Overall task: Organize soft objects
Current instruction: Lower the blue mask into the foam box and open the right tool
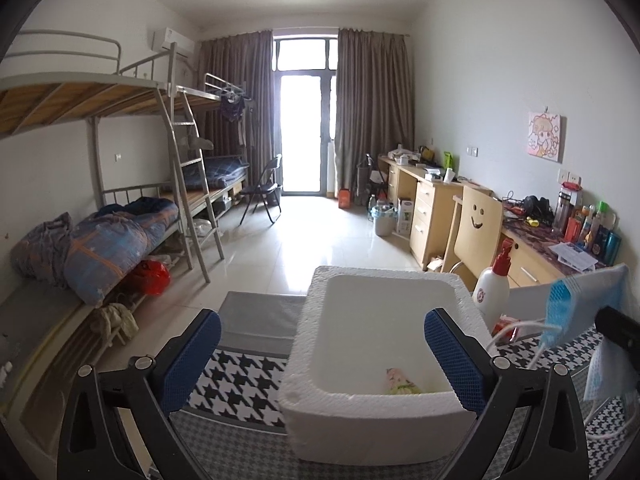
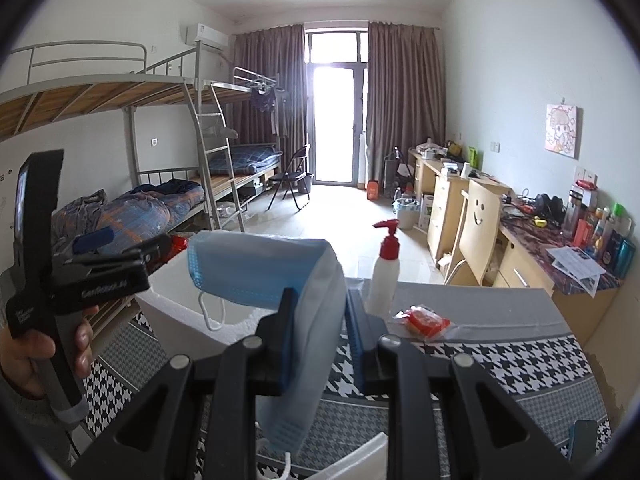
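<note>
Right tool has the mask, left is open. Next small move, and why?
Probably carry the right tool left over the foam box and release. Its pads are shut on the blue face mask, which hangs beside the box, not above it. The left tool is open and empty; one small soft item already lies inside.

A: What kind of place is depicted?

B: A shared dormitory room. Metal bunk beds (image 1: 120,128) line the wall at nine o'clock; a rolled quilt (image 1: 116,240) lies on a lower bunk and a ladder (image 1: 192,184) climbs to the upper one.

A: What else supports that reading?

B: At three o'clock, wooden desks (image 1: 432,196) with drawers carry bottles, cables and papers, and a chair with a smiling face (image 1: 478,224) stands before them. At twelve o'clock, brown curtains (image 1: 372,112) frame a glazed balcony door (image 1: 304,128). An air conditioner (image 1: 172,40) hangs at eleven o'clock, and the floor (image 1: 320,240) is tiled.
</note>
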Motion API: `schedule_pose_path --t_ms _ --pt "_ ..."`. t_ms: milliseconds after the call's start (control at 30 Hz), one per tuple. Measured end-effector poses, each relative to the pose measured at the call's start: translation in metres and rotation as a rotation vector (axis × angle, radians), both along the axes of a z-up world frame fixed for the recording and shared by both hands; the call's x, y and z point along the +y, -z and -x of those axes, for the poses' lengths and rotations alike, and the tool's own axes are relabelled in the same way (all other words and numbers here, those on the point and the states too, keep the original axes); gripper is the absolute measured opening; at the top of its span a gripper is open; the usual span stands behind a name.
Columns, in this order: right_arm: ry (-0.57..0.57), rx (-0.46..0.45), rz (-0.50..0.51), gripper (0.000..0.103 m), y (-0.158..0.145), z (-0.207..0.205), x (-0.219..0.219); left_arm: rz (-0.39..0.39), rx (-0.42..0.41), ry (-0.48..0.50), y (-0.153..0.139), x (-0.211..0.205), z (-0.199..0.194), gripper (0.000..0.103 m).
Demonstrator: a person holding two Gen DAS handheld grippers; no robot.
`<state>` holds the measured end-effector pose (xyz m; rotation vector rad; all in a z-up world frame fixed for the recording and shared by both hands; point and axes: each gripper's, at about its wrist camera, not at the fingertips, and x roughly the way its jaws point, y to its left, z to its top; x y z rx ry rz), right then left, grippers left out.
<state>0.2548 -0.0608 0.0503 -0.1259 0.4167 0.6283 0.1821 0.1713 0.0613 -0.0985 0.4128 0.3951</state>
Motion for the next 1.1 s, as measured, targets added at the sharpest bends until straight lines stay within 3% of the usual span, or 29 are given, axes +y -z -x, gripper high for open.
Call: schedule_pose_path --t_ms 433,1100 --pt "-0.035 0.013 0.024 0.028 -0.008 -0.01 0.028 -0.005 -0.014 -0.053 0.007 0.012 0.027 0.102" --pt "-0.072 0.058 0.091 0.028 -0.005 -0.028 0.077 -0.009 -0.02 -0.052 0.017 0.006 0.05 0.102"
